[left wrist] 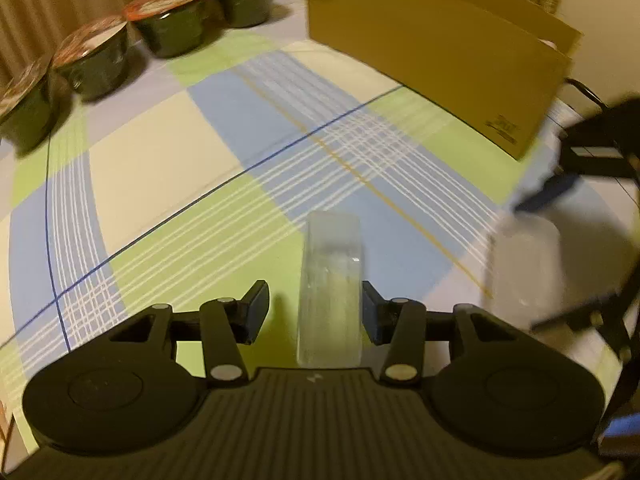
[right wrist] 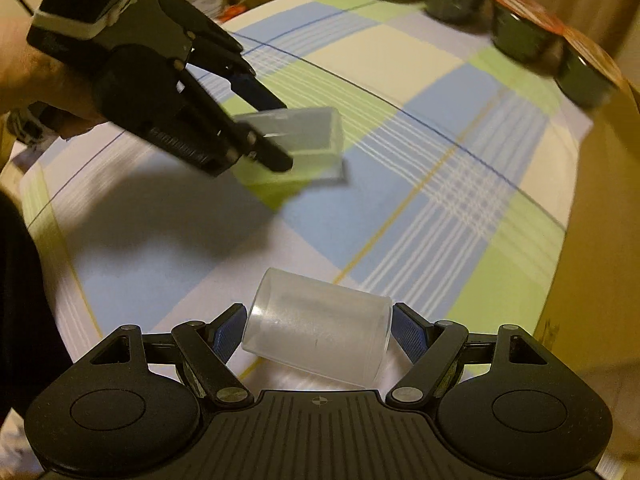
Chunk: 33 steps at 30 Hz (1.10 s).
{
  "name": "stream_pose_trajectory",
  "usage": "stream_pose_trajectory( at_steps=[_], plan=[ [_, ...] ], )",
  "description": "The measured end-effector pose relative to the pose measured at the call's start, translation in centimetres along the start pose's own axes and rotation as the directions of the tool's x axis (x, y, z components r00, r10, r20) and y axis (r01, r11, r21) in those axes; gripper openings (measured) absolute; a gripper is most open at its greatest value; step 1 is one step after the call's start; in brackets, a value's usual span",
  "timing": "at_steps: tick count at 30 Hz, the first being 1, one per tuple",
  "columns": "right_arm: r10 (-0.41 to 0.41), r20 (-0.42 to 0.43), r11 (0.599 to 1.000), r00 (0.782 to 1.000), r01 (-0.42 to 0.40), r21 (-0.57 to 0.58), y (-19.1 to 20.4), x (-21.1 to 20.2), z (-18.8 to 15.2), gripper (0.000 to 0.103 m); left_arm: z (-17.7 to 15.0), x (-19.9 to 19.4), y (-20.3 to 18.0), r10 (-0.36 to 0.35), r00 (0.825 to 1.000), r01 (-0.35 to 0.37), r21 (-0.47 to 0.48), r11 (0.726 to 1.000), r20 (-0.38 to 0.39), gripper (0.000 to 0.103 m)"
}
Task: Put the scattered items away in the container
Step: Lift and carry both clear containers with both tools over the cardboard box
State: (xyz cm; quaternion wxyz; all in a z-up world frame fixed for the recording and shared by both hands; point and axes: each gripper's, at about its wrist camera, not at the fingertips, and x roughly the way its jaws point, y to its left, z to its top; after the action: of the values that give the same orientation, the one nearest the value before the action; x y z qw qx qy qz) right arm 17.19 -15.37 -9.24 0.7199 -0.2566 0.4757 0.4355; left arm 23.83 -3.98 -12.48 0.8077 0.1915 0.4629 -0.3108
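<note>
A clear rectangular plastic box (left wrist: 330, 288) lies between the fingers of my left gripper (left wrist: 314, 310). The right pad touches it, while a strip of cloth shows between it and the left pad, so the gripper is open. In the right wrist view the same box (right wrist: 308, 140) sits at the tips of the left gripper (right wrist: 272, 128), blurred. A clear plastic cup (right wrist: 316, 340) lies tilted on its side across my right gripper (right wrist: 320, 330), whose pads press on both its ends. The cup (left wrist: 524, 268) and the right gripper (left wrist: 560, 252) appear blurred at the right. The cardboard box (left wrist: 432, 52) stands behind.
A checked blue, green and cream cloth (left wrist: 160, 152) covers the table. Several dark lidded bowls (left wrist: 172, 28) line the far left edge; they appear as bowls (right wrist: 520, 36) at the top right. The cardboard box wall (right wrist: 600, 220) is close on the right. A hand (right wrist: 36, 76) holds the left gripper.
</note>
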Motion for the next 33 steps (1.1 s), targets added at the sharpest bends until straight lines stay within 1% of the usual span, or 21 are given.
stream_pose_trajectory(
  at_steps=[2,3,4,5,8,11,14,17,21,26,29,33],
  plan=[
    [0.000,0.001,1.000,1.000,0.000,0.014,0.1,-0.1,-0.4,0.081,0.2,0.4,-0.2,-0.001,1.000,0.001,-0.003,1.000,-0.019,0.039],
    [0.000,0.000,1.000,1.000,0.000,0.012,0.1,-0.2,-0.4,0.081,0.2,0.5,-0.5,0.000,1.000,0.000,0.005,1.000,-0.029,0.028],
    [-0.003,0.000,1.000,1.000,0.003,0.005,0.2,-0.2,-0.5,0.081,0.2,0.5,-0.9,0.005,0.999,-0.004,0.018,1.000,-0.038,0.026],
    [-0.006,0.000,1.000,1.000,0.006,-0.007,0.4,-0.3,-0.6,0.081,0.1,0.4,-1.3,0.009,0.999,-0.008,0.030,1.000,-0.044,0.026],
    [-0.019,-0.001,0.999,1.000,0.019,-0.047,0.8,-0.3,-1.1,0.081,-0.5,-0.4,-2.7,-0.015,0.998,0.018,0.055,0.998,-0.054,0.026],
    [-0.019,-0.003,0.997,1.000,0.019,-0.077,1.0,-0.3,-1.7,0.081,-0.9,-1.2,-4.5,-0.022,0.998,0.028,0.112,0.993,-0.055,0.026],
    [-0.023,-0.006,0.995,1.000,0.022,-0.096,1.1,-0.1,-2.6,0.081,-1.3,-1.9,-5.9,-0.042,0.998,0.048,0.130,0.990,-0.053,0.026],
    [-0.005,-0.014,0.996,1.000,0.004,-0.090,1.0,0.1,-3.4,0.081,-1.7,-2.0,-6.7,-0.062,0.996,0.070,0.126,0.990,-0.069,0.026],
    [-0.018,-0.012,0.997,1.000,0.017,-0.081,1.2,0.2,-4.1,0.081,-2.0,-1.9,-7.2,-0.062,0.996,0.070,0.117,0.991,-0.071,0.026],
    [-0.022,0.006,0.999,1.000,0.022,-0.031,0.9,0.2,-4.7,0.081,-2.2,-2.0,-7.6,-0.038,0.997,0.045,0.116,0.992,-0.069,0.029],
    [-0.023,0.014,1.000,1.000,0.023,-0.002,0.7,0.1,-5.0,0.081,-2.3,-1.9,-7.5,-0.025,0.997,0.031,0.093,0.995,-0.067,0.031],
    [-0.020,0.028,1.000,0.999,0.020,0.022,0.5,-0.2,-5.0,0.081,-2.5,-1.5,-7.4,-0.025,0.997,0.030,0.071,0.997,-0.068,0.031]
  ],
)
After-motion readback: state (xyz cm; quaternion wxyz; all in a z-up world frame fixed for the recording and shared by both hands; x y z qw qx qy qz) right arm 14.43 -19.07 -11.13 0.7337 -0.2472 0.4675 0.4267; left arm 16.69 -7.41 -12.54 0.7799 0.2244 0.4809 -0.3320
